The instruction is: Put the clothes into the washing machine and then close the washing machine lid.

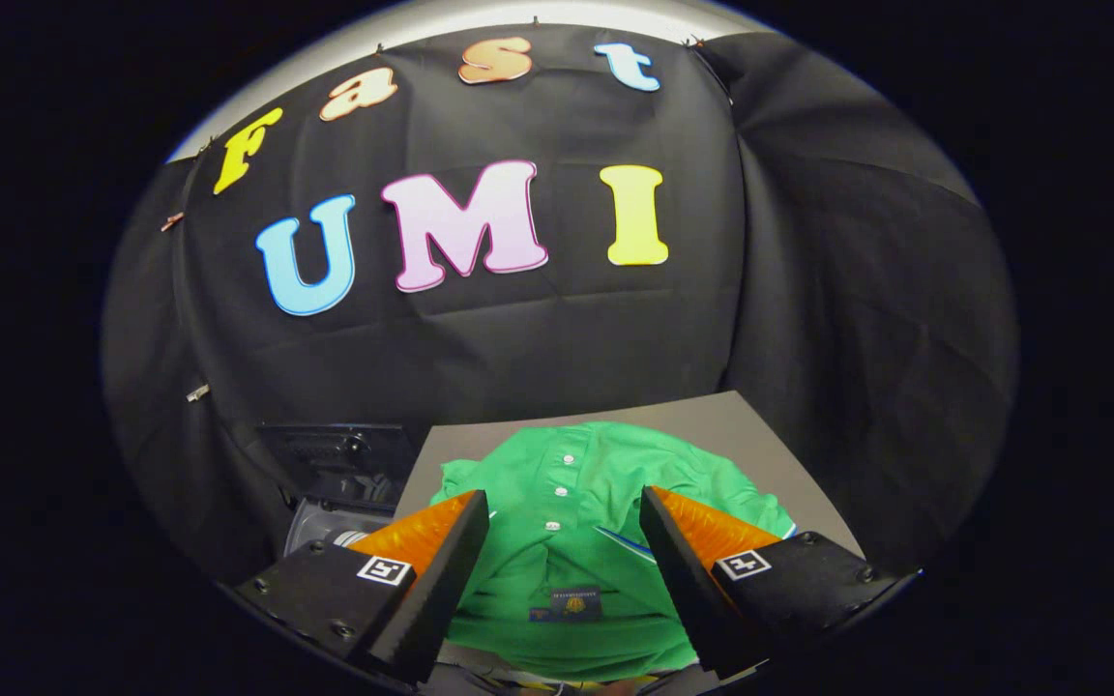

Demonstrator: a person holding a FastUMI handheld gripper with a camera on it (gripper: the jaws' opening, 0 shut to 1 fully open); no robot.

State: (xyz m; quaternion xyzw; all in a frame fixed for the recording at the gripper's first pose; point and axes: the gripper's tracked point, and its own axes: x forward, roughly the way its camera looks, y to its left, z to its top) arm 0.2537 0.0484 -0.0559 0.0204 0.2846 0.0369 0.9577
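Presently fingers point(565, 512) spread wide, gripping nothing, hovering over green buttoned shirt point(576, 493). Shirt lying flat on grey bench point(770, 435), collar end near, between and just beyond the fingertips. Washing machine point(335, 483) left of bench, lid up.

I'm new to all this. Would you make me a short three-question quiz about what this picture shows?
1. True or false: the tongs are clamped on the green shirt.
2. What does the shirt lie on? A) a grey table B) a chair C) the floor
3. Fill in: the white buttons run in a line ______ the two fingers.

Key
1. False: the fingers stand apart, open, with the shirt seen between them.
2. A, the grey table, beside the dark washing machine.
3. between
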